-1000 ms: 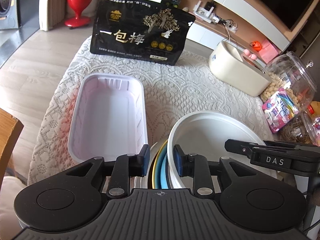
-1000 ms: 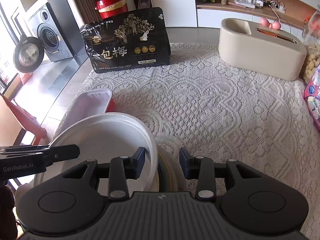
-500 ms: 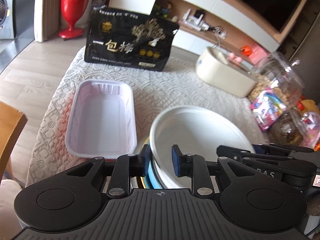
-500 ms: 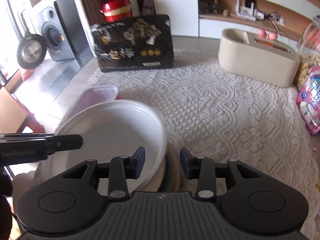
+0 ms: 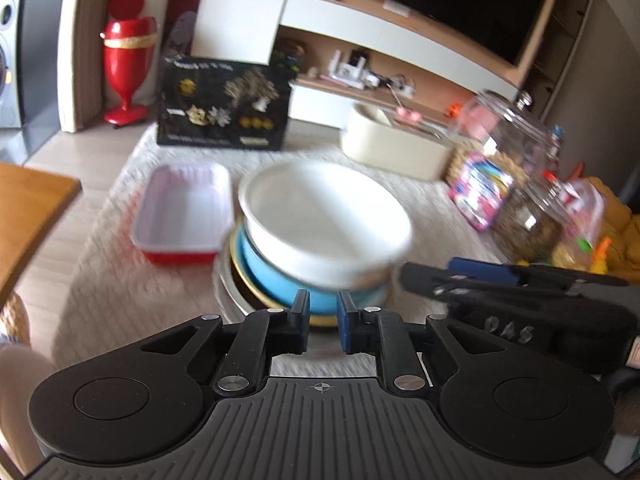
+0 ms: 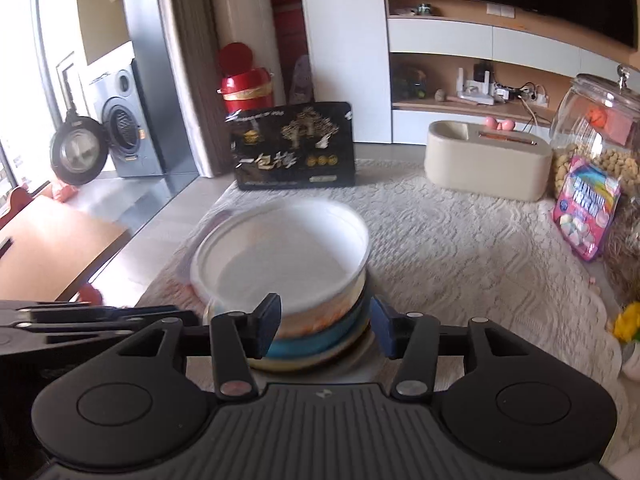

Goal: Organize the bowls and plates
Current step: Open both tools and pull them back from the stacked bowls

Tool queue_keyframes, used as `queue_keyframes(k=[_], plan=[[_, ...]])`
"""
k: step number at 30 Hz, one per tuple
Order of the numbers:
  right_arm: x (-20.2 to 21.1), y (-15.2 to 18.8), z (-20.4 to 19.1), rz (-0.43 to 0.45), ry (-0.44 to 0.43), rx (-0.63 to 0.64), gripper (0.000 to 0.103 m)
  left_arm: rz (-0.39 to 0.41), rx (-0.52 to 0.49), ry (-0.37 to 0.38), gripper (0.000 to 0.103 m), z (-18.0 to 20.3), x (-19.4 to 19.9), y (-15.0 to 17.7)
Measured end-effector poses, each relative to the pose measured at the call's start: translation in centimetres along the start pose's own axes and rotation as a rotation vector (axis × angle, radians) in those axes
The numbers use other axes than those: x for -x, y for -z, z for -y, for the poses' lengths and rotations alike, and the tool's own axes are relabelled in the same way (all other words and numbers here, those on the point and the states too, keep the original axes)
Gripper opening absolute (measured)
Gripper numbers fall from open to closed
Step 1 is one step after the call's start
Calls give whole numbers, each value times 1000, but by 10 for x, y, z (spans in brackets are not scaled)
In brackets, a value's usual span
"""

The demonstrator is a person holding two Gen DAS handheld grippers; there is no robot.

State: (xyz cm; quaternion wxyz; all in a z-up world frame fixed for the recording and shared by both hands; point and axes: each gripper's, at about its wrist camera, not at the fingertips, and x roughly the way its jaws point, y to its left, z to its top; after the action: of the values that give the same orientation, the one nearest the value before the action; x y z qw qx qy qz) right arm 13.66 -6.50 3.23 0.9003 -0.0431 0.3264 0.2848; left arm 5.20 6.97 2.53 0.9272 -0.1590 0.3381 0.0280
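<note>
Nesting done: white bowl (image 5: 324,220) atop blue bowl (image 5: 276,284) near table's front edge; left gripper (image 5: 323,322) narrow, empty; right gripper (image 6: 326,326) opening, nothing gripped.

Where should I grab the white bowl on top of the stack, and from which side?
Take the white bowl by its rim, one finger inside and one outside the wall. It sits slightly tilted on the blue bowl, open side up, so the thin upright wall is the only pinchable part. Probably come from the near side, where the right gripper, jaws opening, already faces it.
</note>
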Motion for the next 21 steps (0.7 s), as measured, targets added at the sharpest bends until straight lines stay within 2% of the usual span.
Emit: queue_keyframes(k=[4,7,11,14,17,21], plan=[[14,29,1,-28,-15,-46,49,0,-1,-26,16,11,10,21],[19,49,2,-52,-21,-53,49,12,-27,-85,16,18,11,38],[26,69,0,-62,14,-43,49,-35,-45,-85,16,24,4,56],[28,84,2,-74,24,-49,50,-53,-97,-128,16,36,3,71],[29,92,4,-69,71,-42,50,-48,-136,-167,16,44,5,79],[37,97,6,-45,110,-33,50,-28,-135,-149,16,45,9,80]])
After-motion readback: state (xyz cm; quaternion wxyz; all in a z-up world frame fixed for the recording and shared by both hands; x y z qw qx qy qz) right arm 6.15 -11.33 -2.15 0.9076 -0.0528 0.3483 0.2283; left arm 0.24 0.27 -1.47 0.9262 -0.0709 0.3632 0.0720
